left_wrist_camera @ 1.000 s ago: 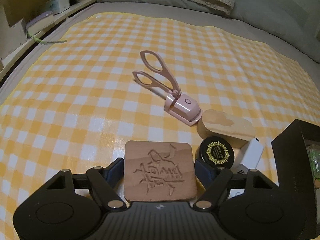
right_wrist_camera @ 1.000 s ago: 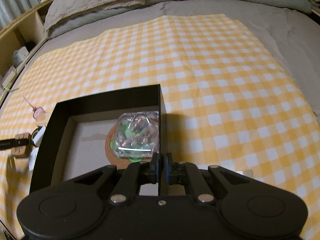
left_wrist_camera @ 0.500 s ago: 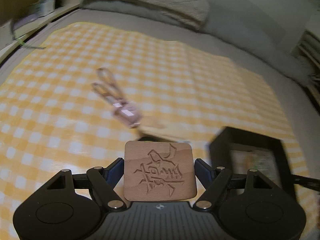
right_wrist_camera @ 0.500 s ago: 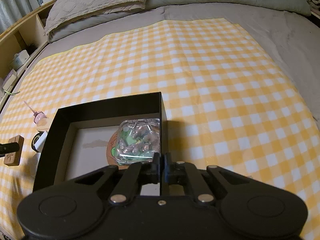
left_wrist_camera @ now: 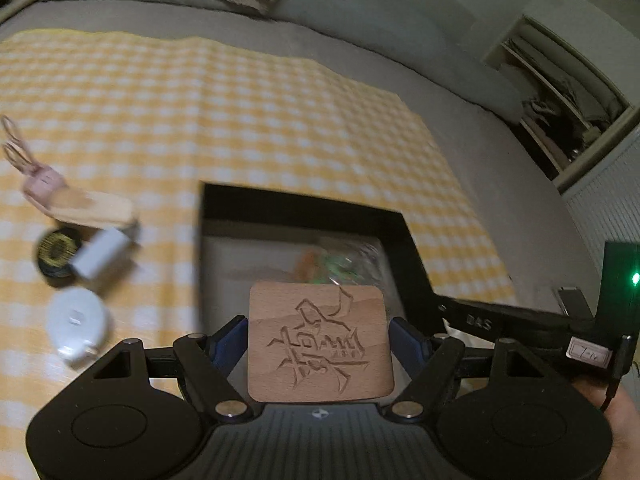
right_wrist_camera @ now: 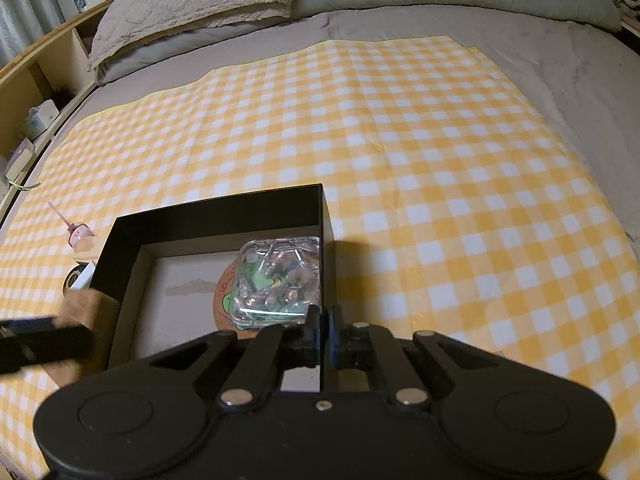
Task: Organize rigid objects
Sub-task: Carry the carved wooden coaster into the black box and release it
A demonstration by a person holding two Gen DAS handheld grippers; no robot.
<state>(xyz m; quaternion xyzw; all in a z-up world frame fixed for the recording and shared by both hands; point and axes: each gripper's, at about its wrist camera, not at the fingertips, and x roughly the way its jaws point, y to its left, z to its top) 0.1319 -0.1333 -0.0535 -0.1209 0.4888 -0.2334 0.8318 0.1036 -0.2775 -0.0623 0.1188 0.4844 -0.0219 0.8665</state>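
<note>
The open box (right_wrist_camera: 212,216) sits on the checkered cloth (right_wrist_camera: 440,152) over the bed. A clear case (right_wrist_camera: 280,276) lies inside it against the right wall. Small items cluster on the cloth left of the box: a round tin (left_wrist_camera: 58,250), a block (left_wrist_camera: 102,256) and a curler (left_wrist_camera: 38,178).

**Open room in the box's left part; right wall pinched**

Inside the black box (right_wrist_camera: 216,216), the left floor lies bare. A clear plastic case (right_wrist_camera: 280,276) fills the right part, against the right wall, which the right gripper (right_wrist_camera: 324,330) pinches. Small items crowd the checked cloth (right_wrist_camera: 440,160) left of the box; right of it, the cloth is open.
</note>
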